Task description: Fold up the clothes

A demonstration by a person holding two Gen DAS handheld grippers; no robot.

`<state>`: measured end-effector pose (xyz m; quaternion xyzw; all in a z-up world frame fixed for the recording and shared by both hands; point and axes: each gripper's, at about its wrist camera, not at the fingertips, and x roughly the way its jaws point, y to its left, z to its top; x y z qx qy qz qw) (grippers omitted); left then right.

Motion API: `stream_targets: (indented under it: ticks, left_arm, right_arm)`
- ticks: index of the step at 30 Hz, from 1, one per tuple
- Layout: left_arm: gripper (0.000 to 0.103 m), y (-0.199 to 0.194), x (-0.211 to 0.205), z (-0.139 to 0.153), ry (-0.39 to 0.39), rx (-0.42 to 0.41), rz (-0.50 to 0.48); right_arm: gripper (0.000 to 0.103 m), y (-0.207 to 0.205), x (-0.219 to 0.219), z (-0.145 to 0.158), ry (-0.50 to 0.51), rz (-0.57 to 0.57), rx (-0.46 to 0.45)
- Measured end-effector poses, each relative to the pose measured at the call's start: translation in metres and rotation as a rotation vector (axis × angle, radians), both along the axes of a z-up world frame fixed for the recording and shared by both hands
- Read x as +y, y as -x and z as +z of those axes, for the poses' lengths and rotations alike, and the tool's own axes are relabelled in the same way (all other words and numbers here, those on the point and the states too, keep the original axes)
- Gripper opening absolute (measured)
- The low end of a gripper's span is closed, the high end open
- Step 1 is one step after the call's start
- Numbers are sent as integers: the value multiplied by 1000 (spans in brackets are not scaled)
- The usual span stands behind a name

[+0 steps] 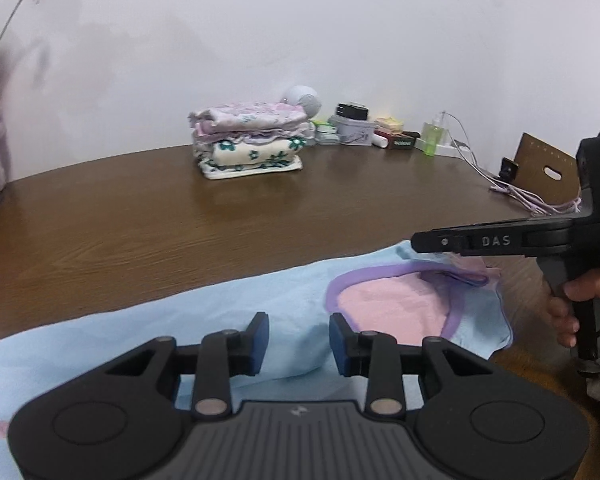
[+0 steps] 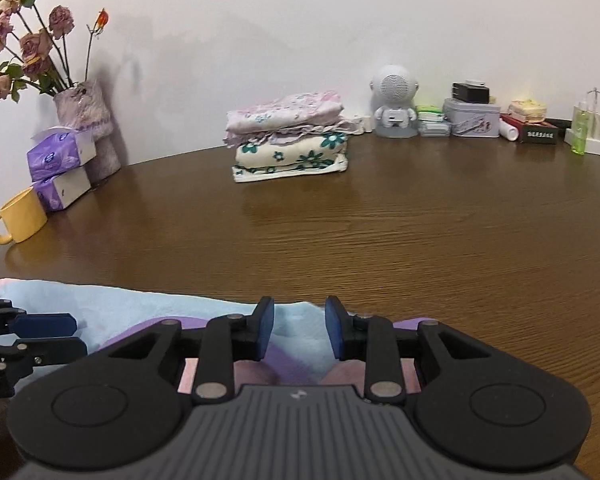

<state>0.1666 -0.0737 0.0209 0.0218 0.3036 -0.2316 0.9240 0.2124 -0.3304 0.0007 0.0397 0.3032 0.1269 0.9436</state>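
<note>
A light blue garment (image 1: 204,320) with a purple neck trim (image 1: 380,274) and pink lining lies flat along the near edge of the brown table (image 1: 180,216). My left gripper (image 1: 298,344) hovers over the blue cloth just left of the neckline, its blue pads apart and nothing pinched between them. My right gripper (image 2: 299,332) stands over the neckline (image 2: 292,360) of the garment (image 2: 140,304), pads apart as well. It also shows from the side in the left wrist view, held by a hand (image 1: 580,300). The left gripper's fingers (image 2: 44,324) show at the left edge of the right wrist view.
A stack of folded clothes (image 2: 288,136) sits at mid-table near the wall. At the left stand a vase of flowers (image 2: 84,108), tissue packs (image 2: 60,168) and a yellow mug (image 2: 20,216). A white robot speaker (image 2: 394,100), tins, a green bottle (image 2: 580,128), cables (image 1: 532,200) and a brown bag (image 1: 548,168) line the back right.
</note>
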Motion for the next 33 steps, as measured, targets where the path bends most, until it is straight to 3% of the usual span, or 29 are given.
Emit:
stream_targets:
  ticks: [11,15,20,23,25,27,30,33]
  left_arm:
    - [29,-3,-7,-9,-19,20,-4]
    - [30,-4,-3,-6,5,28,4]
    - [32,-2,-5,3,23,13,0]
    - [42,0,-13,7,37,9,-18]
    - [55,2,-20,9,48,9,-31]
    - [76,5,-27,11,54,6,-40]
    - [87,10,-38,13,54,-11,-46]
    - [91,15,-48,16,60,-29,-51]
  right_arm:
    - [27,0,-16,-11,17,-24,34]
    - [28,9,-32,-1,-94,-41,1]
    - [50,27,-69,15,-215,-127,-31]
    - [61,32,-85,11,-249,-155,9]
    - [67,35,-92,8,-267,-161,24]
    - [78,38,-97,7,-277,-157,27]
    - [85,42,-97,6,-263,-142,28]
    - [101,45,-97,6,-257,-116,27]
